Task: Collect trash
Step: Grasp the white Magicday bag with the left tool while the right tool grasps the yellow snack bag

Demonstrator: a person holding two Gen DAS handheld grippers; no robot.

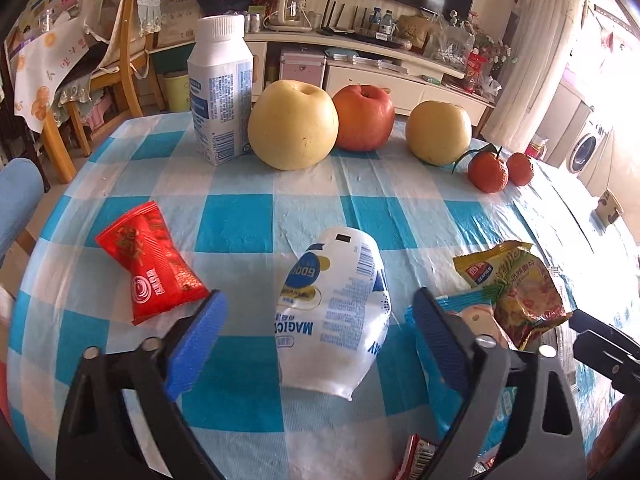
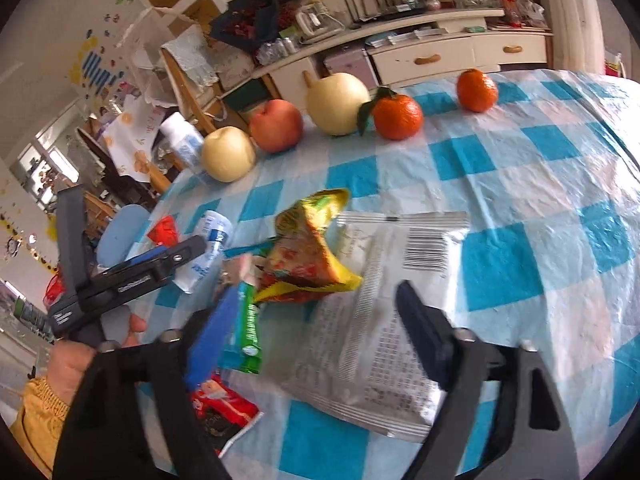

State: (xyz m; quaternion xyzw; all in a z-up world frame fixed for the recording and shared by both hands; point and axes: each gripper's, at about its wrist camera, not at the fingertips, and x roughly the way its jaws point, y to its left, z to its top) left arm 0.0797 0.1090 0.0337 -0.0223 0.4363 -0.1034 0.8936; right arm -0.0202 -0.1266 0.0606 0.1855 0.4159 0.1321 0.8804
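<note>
Wrappers point(image 1: 334, 312) on checked tablecloth point(image 1: 236, 228)

A blue-and-white checked cloth point(image 1: 236, 224) covers the desk. Along its far edge stands an upright white bottle point(image 1: 221, 88) with blue print, touching a large yellow pear point(image 1: 293, 125). Beside that sits a red apple point(image 1: 364, 117), then a smaller yellow pear point(image 1: 438, 132) a little apart, and two tangerines point(image 1: 489, 172), one with a green leaf. Behind the desk are a wooden chair point(image 1: 124, 56), a long white cabinet point(image 1: 400, 76) crowded with clutter, and a washing machine point(image 1: 588, 148) at far right.
</note>
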